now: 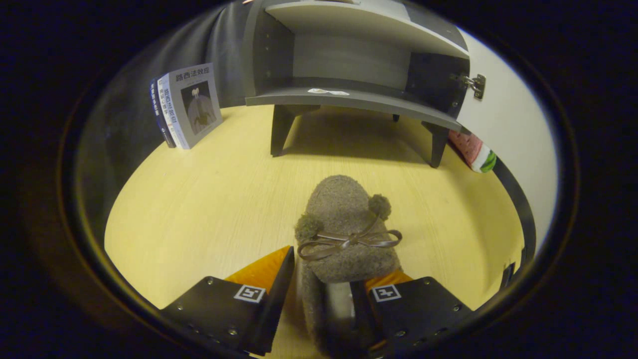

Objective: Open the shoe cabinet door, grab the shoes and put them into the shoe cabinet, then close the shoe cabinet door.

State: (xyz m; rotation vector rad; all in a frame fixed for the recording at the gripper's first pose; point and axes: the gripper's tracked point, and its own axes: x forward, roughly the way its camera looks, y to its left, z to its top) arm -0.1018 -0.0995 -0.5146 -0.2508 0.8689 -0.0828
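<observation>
Pale wood-grain tabletop point(199, 209) stretches under everything, with dark cloth hanging behind it and a light wall off to the right.

Down at the claw: the gripper point(321, 294) has a fuzzy grey-brown slipper point(344, 224) between its fingers. The left finger point(279, 289) lies against the slipper's outer side wall, the right finger point(361, 309) reaches down into the slipper's opening, so the two pinch that side wall between them. Each finger carries a small square black-and-white marker on top. The slipper points away from the claw, toe toward the cabinet, sole on the table as far as I can tell. Two pompoms sit on its upper, and a thin shiny bow point(349, 242) lies across it.

Moving out, well beyond the toe: the shoe cabinet point(349, 97) stands on short dark legs, its door open. Its lower compartment holds no shoes; only a small white sticker point(328, 91) lies on the front edge of the floor board. A lighter shelf point(369, 22) spans above. A metal hinge point(473, 85) shows on the right side panel.

Left of the cabinet, a few books point(187, 107) stand upright, leaning against the cloth; the front cover carries Chinese writing, which I cannot read with certainty. Right of the cabinet, a red-and-green watermelon-patterned object point(473, 152) leans near the wall.
</observation>
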